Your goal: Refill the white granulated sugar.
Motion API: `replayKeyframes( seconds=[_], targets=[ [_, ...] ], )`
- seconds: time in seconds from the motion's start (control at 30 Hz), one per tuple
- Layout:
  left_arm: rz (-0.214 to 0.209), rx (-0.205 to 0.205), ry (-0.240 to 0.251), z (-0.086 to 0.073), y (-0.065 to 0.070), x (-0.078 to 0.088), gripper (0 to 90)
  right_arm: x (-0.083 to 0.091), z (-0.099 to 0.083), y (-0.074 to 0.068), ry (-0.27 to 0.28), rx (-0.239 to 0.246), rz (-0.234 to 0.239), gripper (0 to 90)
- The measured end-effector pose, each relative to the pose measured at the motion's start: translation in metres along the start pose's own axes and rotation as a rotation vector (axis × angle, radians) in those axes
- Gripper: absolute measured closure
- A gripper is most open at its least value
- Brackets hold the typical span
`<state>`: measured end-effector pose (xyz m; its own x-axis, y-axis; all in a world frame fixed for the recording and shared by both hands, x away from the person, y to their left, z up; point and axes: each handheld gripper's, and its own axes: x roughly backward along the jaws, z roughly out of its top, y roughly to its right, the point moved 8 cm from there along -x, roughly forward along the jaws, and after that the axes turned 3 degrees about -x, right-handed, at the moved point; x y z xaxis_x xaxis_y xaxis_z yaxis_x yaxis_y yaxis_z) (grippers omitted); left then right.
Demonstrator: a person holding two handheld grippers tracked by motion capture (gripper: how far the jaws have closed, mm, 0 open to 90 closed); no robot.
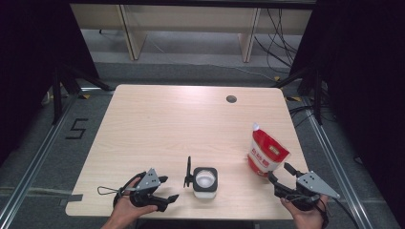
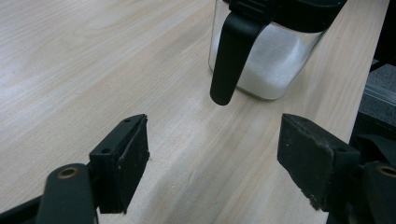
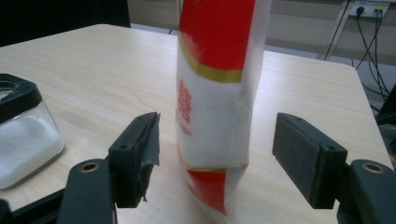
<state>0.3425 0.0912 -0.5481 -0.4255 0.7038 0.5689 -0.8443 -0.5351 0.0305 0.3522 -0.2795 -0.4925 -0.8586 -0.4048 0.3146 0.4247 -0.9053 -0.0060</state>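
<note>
Item: red-and-white plastic sugar pouch (image 1: 266,153), standing at about 4 o'clock on the pale wooden table (image 1: 167,124), just beyond the right gripper (image 1: 279,177), whose jaws stand apart with the pouch between them, pads clear of it. Handling note, as a judgement: close squarely on the firm lower body, low enough to avoid tipping it. Long axis near upright, leaning slightly, cut corner spout toward 11 o'clock; left gripper (image 1: 169,188) also spread and empty at 6 o'clock beside the square glass jar with black rim (image 1: 205,182).
</note>
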Motion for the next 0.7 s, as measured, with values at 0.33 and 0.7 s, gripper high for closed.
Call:
replayKeyframes(
  seconds=[0.33,0.7],
  targets=[
    [0.012,-0.002,-0.006,-0.001,-0.002,0.002,24.2,0.010,-0.008,-0.011,-0.037,-0.006,0.007,32.4],
    [0.010,0.041,0.003,0.001,0.001,-0.001,24.2,0.017,-0.016,-0.029,-0.093,0.000,0.055,30.8]
  ],
)
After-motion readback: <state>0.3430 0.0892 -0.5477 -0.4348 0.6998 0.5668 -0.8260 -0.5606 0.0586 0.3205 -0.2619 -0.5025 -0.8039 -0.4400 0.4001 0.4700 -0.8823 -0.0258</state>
